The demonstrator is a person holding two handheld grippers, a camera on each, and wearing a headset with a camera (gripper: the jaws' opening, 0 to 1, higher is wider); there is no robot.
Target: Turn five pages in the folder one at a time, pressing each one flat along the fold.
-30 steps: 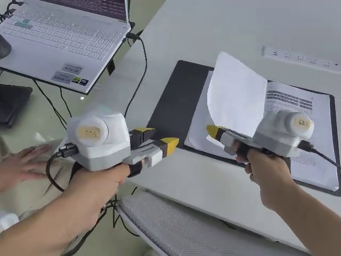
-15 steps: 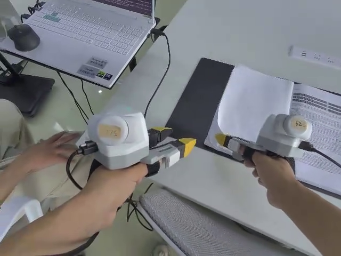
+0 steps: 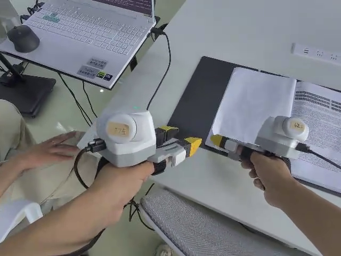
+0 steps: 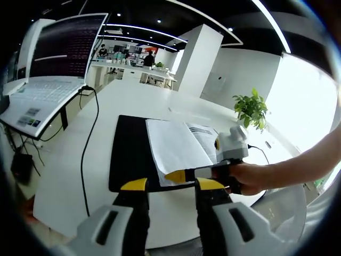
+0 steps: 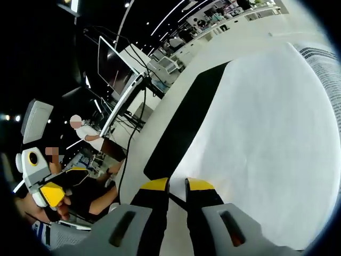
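A black folder [image 3: 200, 96] lies open on the white table [image 3: 224, 26], also seen as the folder [image 4: 128, 154]. A blank white page [image 3: 256, 104] rests turned over onto its left half, almost flat, beside the printed page [image 3: 319, 112]. My right gripper [image 3: 216, 140] is at that white page's near edge, its jaws shut on the page [image 5: 256, 133]; the right gripper [image 5: 177, 184] shows the paper running down between its tips. My left gripper [image 3: 184, 140] hovers off the table's near edge, left of the folder, open and holding nothing. The left gripper [image 4: 171, 185] points at the folder.
A laptop [image 3: 90, 26] and a mouse [image 3: 24, 38] sit on a lower desk at the far left, with a black cable [image 3: 160, 69] running down the table's side. A power strip [image 3: 317, 53] lies at the back right. A grey chair seat [image 3: 213, 229] is below the table edge.
The white page has come down from a raised curl to almost flat on the folder's left half, with my right gripper following it. The left gripper stays off the table edge.
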